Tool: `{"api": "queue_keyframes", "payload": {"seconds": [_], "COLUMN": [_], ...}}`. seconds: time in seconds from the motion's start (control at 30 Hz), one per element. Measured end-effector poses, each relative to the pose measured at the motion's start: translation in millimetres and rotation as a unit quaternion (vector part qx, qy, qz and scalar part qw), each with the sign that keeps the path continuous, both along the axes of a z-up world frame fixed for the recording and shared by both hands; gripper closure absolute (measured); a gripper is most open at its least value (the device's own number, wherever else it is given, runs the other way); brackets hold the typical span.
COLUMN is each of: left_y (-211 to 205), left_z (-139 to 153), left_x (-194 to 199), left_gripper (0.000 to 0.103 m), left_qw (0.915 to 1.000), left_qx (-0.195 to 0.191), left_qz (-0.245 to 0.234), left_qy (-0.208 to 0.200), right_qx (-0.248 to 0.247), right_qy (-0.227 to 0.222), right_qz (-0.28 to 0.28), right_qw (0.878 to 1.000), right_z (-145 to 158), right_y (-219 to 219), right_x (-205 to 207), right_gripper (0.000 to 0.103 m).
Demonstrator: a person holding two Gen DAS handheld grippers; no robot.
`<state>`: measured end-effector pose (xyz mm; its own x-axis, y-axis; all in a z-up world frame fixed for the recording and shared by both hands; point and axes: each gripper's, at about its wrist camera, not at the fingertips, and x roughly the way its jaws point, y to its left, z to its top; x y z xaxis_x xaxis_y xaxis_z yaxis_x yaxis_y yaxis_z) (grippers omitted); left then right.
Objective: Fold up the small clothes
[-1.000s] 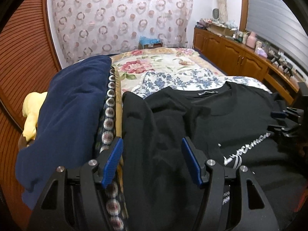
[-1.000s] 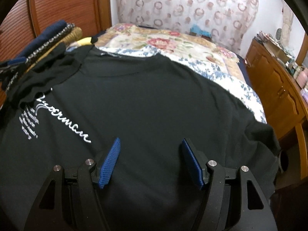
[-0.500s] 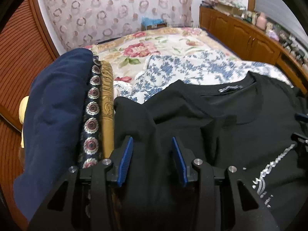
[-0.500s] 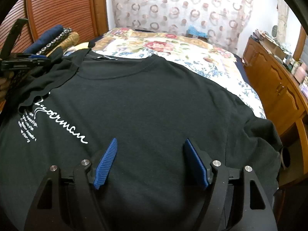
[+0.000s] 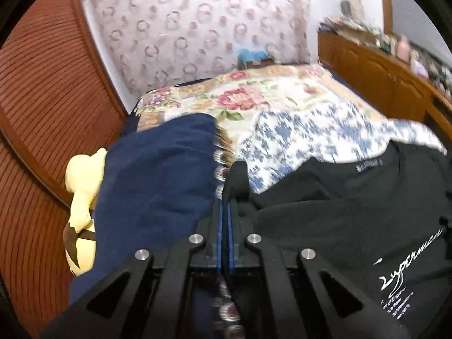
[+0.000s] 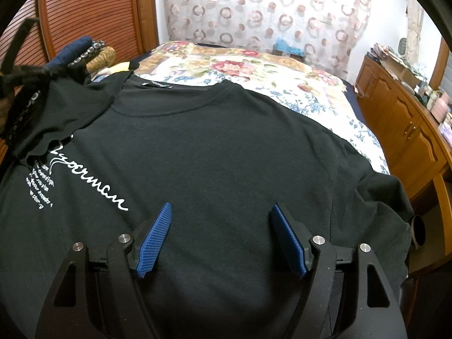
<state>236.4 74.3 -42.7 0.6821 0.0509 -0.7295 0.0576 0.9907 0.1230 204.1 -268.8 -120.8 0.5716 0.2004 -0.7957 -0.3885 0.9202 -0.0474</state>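
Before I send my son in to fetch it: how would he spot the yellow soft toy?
Start at the slatted wooden wall left of the bed. A navy folded garment lies there; the yellow soft toy is wedged between it and the wall, the only yellow thing there.

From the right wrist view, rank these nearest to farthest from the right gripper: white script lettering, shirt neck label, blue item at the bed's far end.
1. White script lettering on the black T-shirt, left of the right gripper.
2. Neck label, farther up, left.
3. Blue item, by the curtain.
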Motion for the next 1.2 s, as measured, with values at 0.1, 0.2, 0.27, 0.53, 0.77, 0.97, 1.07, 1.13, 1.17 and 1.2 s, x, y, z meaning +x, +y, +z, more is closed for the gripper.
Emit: {"api": "queue_keyframes", "payload": {"seconds": [0.1, 0.2, 0.27, 0.53, 0.77, 0.97, 1.07, 1.13, 1.17, 1.2], "left_y": [10.0, 8.4, 7.1, -13.5, -38.5, -60.7, -66.5, -69.3, -72.0, -72.5], "left_z": [-0.1, -2.6, -1.9, 24.2, 31.0, 19.5, 14.5, 11.7, 10.2, 8.9], "left_x": [-2.0, -5.8, -11.0, -57.3, -100.7, -124.7, -134.3, -138.2, -139.7, -141.5], "left_gripper": [0.102, 0.101, 0.1, 0.076, 0.047, 0.047, 0.047, 0.047, 0.047, 0.047], "left_qw": [0.9998, 0.9993, 0.9987, 0.9931, 0.9844, 0.9808, 0.9816, 0.9815, 0.9818, 0.9819], "left_qx": [-0.022, -0.037, -0.046, -0.078, -0.104, -0.122, -0.12, -0.12, -0.12, -0.121], "left_qz": [-0.004, -0.011, -0.019, -0.069, -0.119, -0.134, -0.129, -0.13, -0.129, -0.128], "left_qy": [-0.003, -0.004, -0.007, -0.056, -0.077, -0.073, -0.073, -0.073, -0.072, -0.071], "right_qx": [0.0, 0.0, 0.0, 0.001, 0.001, 0.001, 0.001, 0.001, 0.003, 0.005], "right_qy": [0.0, 0.0, 0.0, 0.0, 0.0, 0.0, -0.001, -0.001, 0.0, 0.002], "right_qz": [0.0, 0.0, 0.0, 0.0, 0.0, 0.0, 0.0, 0.0, 0.001, 0.001], "right_qw": [1.0, 1.0, 1.0, 1.0, 1.0, 1.0, 1.0, 1.0, 1.0, 1.0], "right_z": [-0.1, -0.1, -0.1, -0.1, -0.4, -0.7, -0.9, -0.4, -0.5, -0.5], "right_y": [-0.2, 0.5, 0.6, -0.1, -1.8, -3.2, -3.5, -3.7, -3.9, -4.6], "right_x": [0.0, 0.2, 0.2, 0.4, 0.3, 0.5, 0.6, 0.6, 0.7, 0.9], "right_gripper": [0.028, 0.027, 0.027, 0.027, 0.026, 0.025, 0.025, 0.025, 0.025, 0.025]}}
